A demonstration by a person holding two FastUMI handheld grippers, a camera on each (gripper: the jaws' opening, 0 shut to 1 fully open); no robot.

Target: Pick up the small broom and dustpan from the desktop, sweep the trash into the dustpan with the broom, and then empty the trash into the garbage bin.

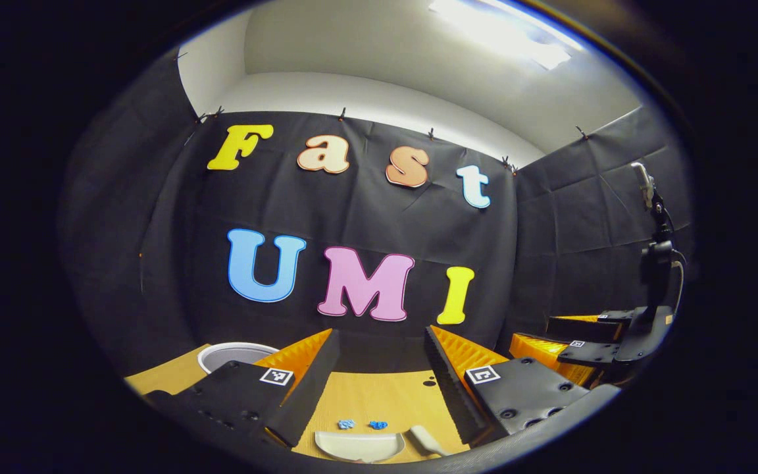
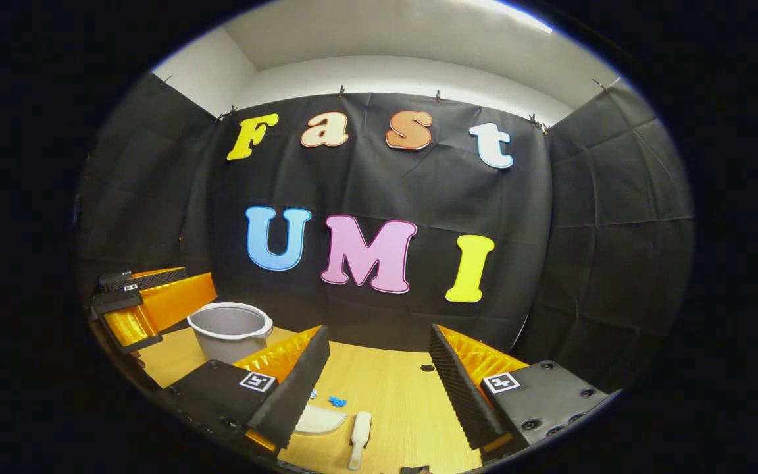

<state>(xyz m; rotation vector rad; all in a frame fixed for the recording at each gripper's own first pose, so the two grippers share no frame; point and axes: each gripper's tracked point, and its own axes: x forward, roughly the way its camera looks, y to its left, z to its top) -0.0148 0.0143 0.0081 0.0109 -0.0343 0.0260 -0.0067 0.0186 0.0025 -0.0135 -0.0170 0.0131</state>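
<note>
presently, on count: two hand-held grippers, one dustpan, one small broom, two bits of trash, one garbage bin.

left hand-held gripper [image 1: 379,375]: fingers spread wide, nothing between them, raised above the surface. in the right gripper view it shows at the far left, just beyond the garbage bin.

right hand-held gripper [image 2: 379,368]: fingers spread wide, holding nothing, raised above the surface. in the left gripper view it shows at the far right, well apart from the dustpan.

dustpan [image 1: 359,445]: one, pale, lying flat on the surface, taken here as the landmark. in the right gripper view it is partly hidden behind that gripper's own left finger.

small broom [image 2: 359,438]: one, pale, lying flat just beside the dustpan, on its right, apart from both grippers.

trash [image 1: 362,424]: two small blue scraps, side by side on the surface just beyond the dustpan's far edge.

garbage bin [image 2: 230,331]: one, light grey, round, upright, open at the top, standing beyond the dustpan and to its left, near the back wall.

surface [image 2: 392,395]: light wood-toned board, with one small dark round spot beyond the dustpan and to its right.

room: black cloth walls on three sides, clipped along the top; white wall and ceiling above; one bright ceiling light [image 1: 504,29].
</note>
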